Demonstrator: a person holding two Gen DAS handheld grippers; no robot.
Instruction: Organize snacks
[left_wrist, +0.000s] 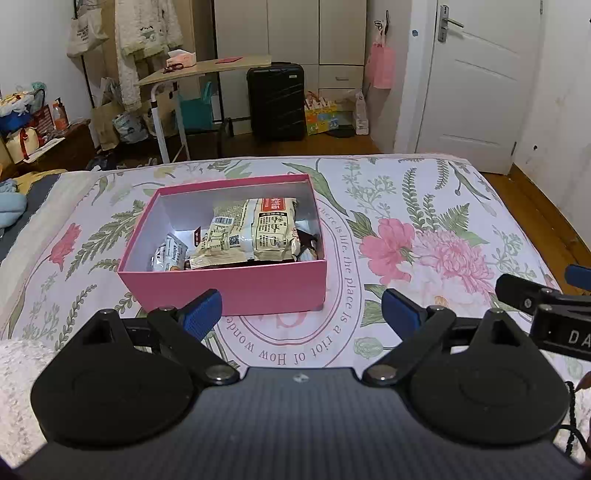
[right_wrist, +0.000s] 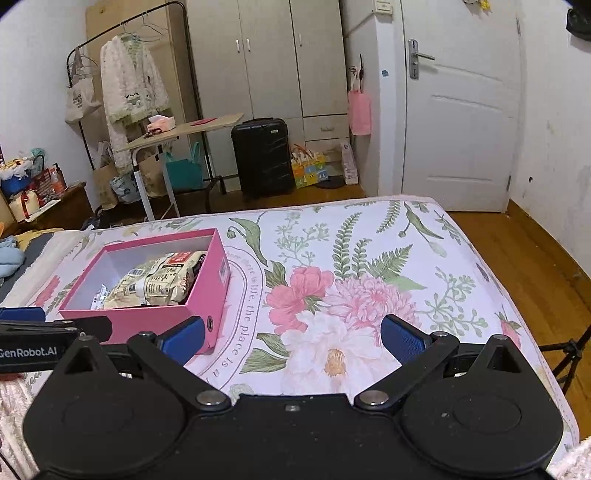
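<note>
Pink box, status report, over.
Both tools, left and right, open, empty. Pink box on bedspread, snack packets inside. Nothing blocking.

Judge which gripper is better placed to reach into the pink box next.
Left. The left gripper is open and faces the pink box head-on; the right gripper, also open, points at bare bedspread beside it.

box (left_wrist: 225, 291) on bed (left_wrist: 424, 206), in front of you | snack bags (left_wrist: 251, 232) in box | your left gripper (left_wrist: 303, 315) near box | your right gripper (right_wrist: 293, 338) right of box | suitcase (left_wrist: 276, 101) behind bed
</note>
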